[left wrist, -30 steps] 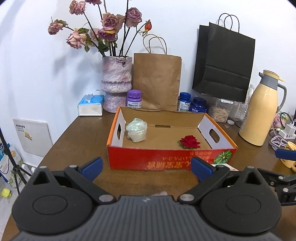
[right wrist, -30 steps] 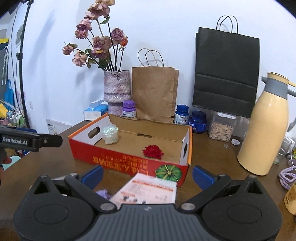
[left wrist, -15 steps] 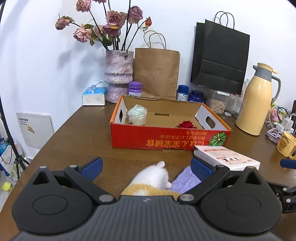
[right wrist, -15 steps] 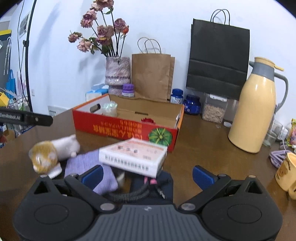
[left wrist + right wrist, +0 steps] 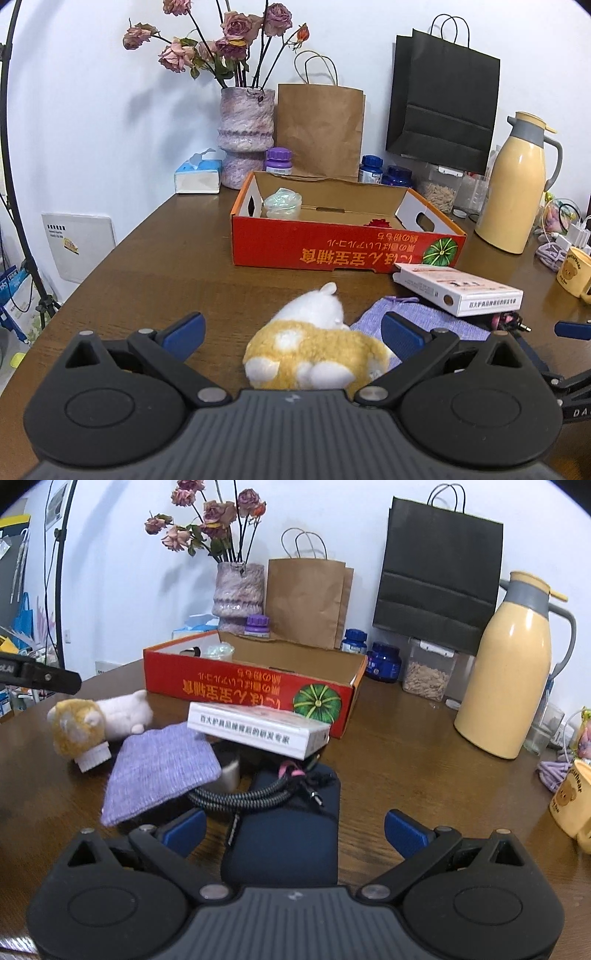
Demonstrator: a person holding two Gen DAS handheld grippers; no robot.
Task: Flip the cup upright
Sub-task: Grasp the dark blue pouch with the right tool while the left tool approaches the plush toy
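Observation:
A pale iridescent cup (image 5: 282,203) stands in the far left corner of the red cardboard box (image 5: 343,251); only its top (image 5: 220,650) shows over the box wall in the right wrist view, and I cannot tell which way up it is. A yellow bear mug (image 5: 574,275) sits at the table's right edge (image 5: 570,805), its print the right way up. My left gripper (image 5: 293,328) is open, low over a yellow-and-white plush toy (image 5: 317,347). My right gripper (image 5: 295,827) is open above a dark blue pouch (image 5: 284,834). Both are well short of the box.
A purple knitted pouch (image 5: 162,768), a white carton (image 5: 258,731) and a braided cable (image 5: 251,797) lie in front of the box. A yellow thermos (image 5: 509,664), jars, paper bags and a vase of dried roses (image 5: 247,136) line the back. A red flower (image 5: 378,223) lies in the box.
Both grippers have drawn back from the box toward the table's near edge. The plush toy, purple pouch, white carton and yellow mug have come into view. Both stay open.

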